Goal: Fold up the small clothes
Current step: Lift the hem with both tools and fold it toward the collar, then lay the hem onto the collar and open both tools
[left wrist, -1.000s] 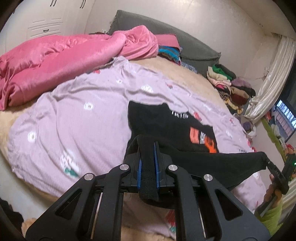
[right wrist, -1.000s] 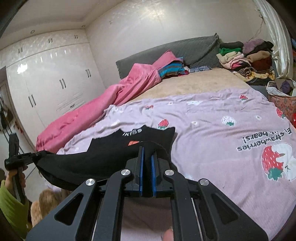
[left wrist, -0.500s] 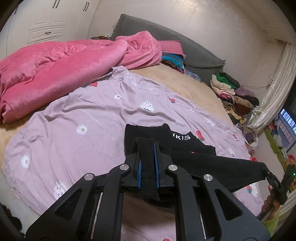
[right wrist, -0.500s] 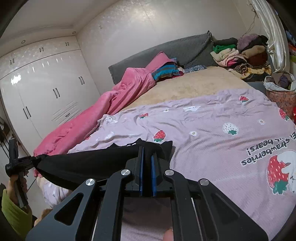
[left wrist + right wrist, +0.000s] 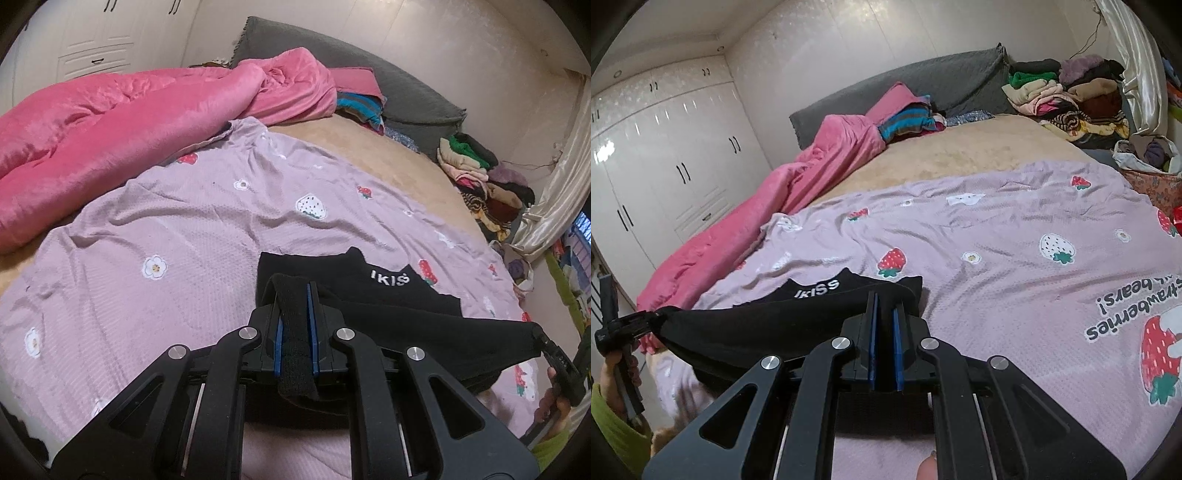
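Observation:
A small black garment (image 5: 391, 295) with white lettering at its collar lies on the lilac strawberry sheet (image 5: 177, 236), its near edge lifted and doubled over the rest. My left gripper (image 5: 294, 291) is shut on one corner of that edge, a strip of black fabric pinched between the blue pads. My right gripper (image 5: 884, 301) is shut on the other corner of the black garment (image 5: 757, 332). The fabric hangs taut between the two. Each view shows the other gripper at its edge: right gripper (image 5: 543, 338), left gripper (image 5: 646, 319).
A pink quilt (image 5: 122, 125) is bunched along the left of the bed, with a grey headboard cushion (image 5: 923, 81) behind it. A pile of clothes (image 5: 1071, 99) sits at the far right corner, and a bag of clothes (image 5: 1148, 155) stands beside the bed. White wardrobes (image 5: 665, 155) line the left wall.
Both grippers have carried the garment's near edge forward over the bed. The orange print is now covered, and only the collar with its lettering still shows.

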### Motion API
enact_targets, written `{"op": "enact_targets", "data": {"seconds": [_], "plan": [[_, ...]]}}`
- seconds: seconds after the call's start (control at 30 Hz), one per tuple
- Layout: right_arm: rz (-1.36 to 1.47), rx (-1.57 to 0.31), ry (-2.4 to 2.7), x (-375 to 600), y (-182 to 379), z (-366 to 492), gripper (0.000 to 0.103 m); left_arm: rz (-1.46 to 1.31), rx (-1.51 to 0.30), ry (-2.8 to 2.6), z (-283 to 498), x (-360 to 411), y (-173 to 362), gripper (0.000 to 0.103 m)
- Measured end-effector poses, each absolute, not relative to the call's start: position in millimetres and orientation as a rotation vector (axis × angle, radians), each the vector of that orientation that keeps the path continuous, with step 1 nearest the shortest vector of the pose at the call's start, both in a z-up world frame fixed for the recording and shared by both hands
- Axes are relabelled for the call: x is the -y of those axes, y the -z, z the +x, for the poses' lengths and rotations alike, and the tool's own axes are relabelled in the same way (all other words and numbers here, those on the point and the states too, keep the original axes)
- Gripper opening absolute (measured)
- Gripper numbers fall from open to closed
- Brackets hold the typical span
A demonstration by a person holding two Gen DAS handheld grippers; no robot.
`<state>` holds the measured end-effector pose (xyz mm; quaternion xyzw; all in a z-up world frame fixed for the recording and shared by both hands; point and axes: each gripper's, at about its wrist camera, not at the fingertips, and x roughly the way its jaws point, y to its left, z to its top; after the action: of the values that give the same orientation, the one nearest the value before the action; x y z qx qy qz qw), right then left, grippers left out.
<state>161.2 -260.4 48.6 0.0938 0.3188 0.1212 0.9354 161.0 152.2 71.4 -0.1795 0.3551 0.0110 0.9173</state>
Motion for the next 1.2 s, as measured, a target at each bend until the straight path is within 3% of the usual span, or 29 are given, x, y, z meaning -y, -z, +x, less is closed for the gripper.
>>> {"op": "enact_targets", "data": {"seconds": [0.37, 0.53, 0.67, 0.8, 0.9, 1.07, 1.13, 1.2], "plan": [[0.167, -0.722, -0.196, 251.2, -15.8, 199.4, 0.007, -0.387, -0.782, -0.044, 194.3, -159.4, -35.6, 0.006], [0.127, -0.707, -0.150, 246.4, -8.6, 199.7, 0.030, -0.372, -0.756, -0.070, 190.8, -159.9, -31.8, 0.012], [0.139, -0.695, -0.131, 248.4, -5.7, 192.8, 0.033, -0.387, -0.719, -0.068, 180.4, -164.7, -36.6, 0.012], [0.112, -0.669, -0.153, 240.0, -8.2, 179.1, 0.042, -0.356, -0.679, -0.049, 165.3, -156.8, -45.2, 0.017], [0.079, -0.669, -0.188, 231.0, -9.0, 169.0, 0.043, -0.309, -0.669, -0.023, 155.7, -142.8, -47.7, 0.023], [0.025, -0.696, -0.230, 215.7, -3.7, 155.3, 0.042, -0.249, -0.713, 0.045, 144.9, -115.2, -37.2, 0.023], [0.002, -0.709, -0.248, 209.2, 0.1, 150.2, 0.034, -0.225, -0.732, 0.068, 140.7, -104.6, -30.4, 0.023], [-0.014, -0.719, -0.261, 202.4, 3.0, 147.8, 0.033, -0.210, -0.754, 0.086, 137.3, -96.6, -23.0, 0.023]]}}
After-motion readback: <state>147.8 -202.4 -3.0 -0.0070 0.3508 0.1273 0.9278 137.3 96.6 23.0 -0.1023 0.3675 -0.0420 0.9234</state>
